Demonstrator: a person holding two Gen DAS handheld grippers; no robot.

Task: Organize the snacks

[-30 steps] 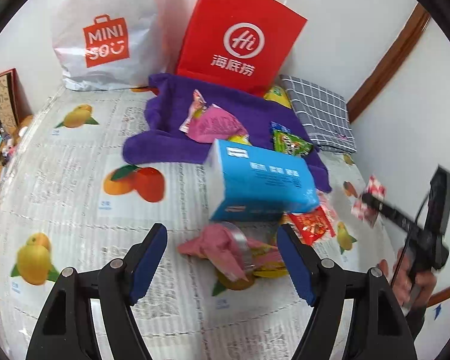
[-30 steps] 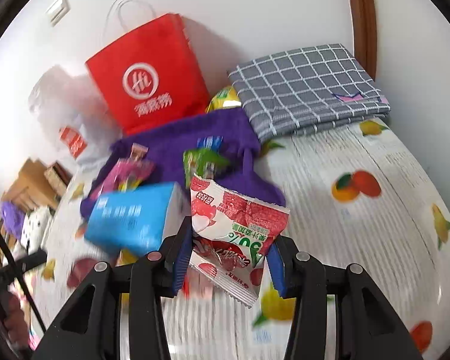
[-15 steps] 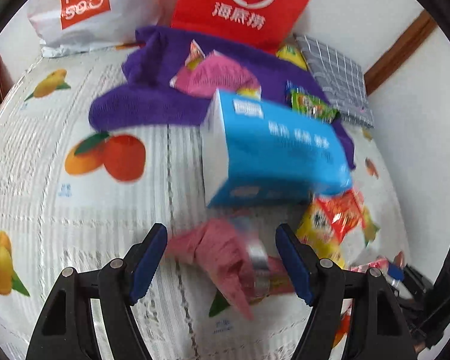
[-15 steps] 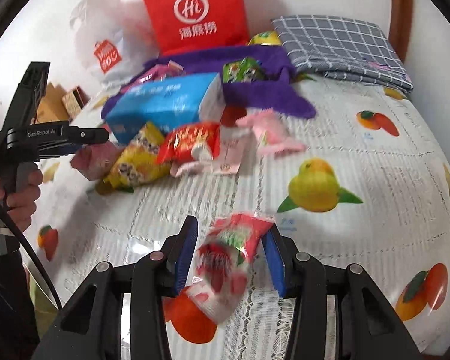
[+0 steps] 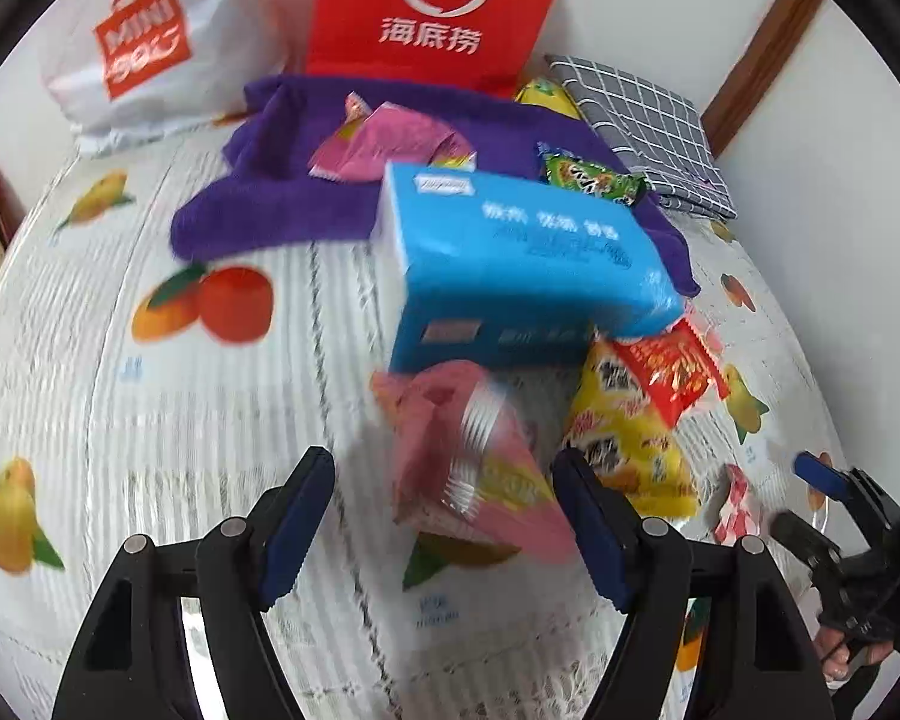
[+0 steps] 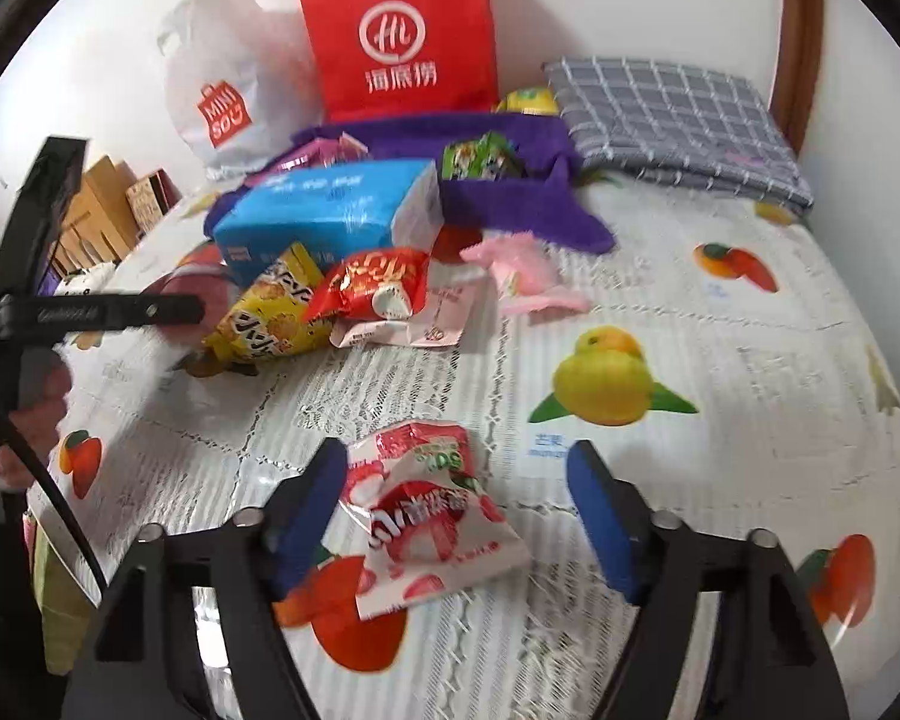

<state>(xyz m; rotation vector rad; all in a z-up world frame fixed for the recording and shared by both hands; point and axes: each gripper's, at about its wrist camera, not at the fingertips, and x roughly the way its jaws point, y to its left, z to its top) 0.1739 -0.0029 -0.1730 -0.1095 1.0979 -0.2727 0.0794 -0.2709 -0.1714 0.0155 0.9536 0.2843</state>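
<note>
My right tool [image 6: 453,507] has just opened wide, holding nothing, and the red-and-white snack bag [image 6: 429,510] between its fingers could snag when I pull away.

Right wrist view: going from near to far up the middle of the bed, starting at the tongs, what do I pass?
Right tongs → red-and-white snack packet lying between their open jaws → red snack bag → blue tissue pack → purple towel → red paper bag against the wall.
</note>
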